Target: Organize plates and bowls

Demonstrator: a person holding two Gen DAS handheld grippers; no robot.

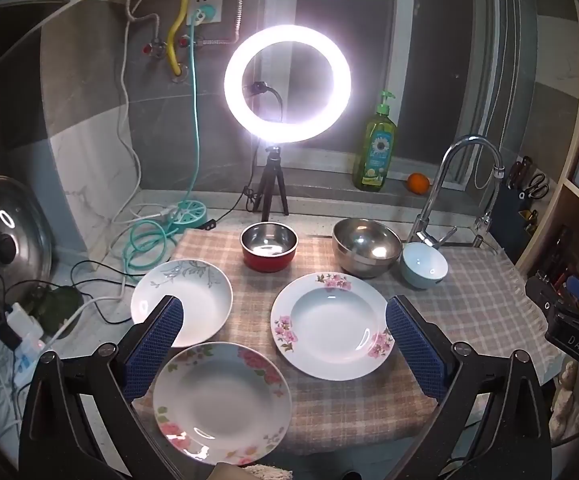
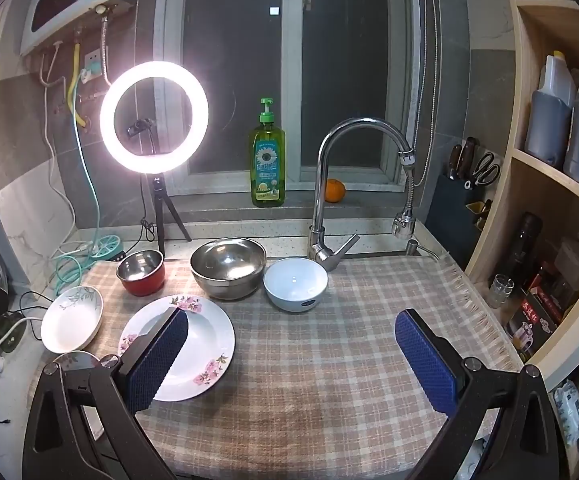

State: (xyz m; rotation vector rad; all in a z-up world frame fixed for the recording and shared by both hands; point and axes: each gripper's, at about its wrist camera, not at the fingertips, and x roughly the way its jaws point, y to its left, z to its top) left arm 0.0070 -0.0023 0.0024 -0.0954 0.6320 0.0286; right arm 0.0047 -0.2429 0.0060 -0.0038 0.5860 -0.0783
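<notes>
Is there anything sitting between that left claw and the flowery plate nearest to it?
Nothing visible does. The left gripper hangs open above the checked cloth, and the nearest pink-flower plate lies just below and between its fingers, bare and uncovered. The other plates and bowls sit farther back, out of the way.

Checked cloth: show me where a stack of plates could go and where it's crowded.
Free: the cloth to the right of the pink plate, in front of the blue bowl, out to the fringed edge. Crowded: the left and back, with three plates, the red bowl and the steel bowl.
</notes>
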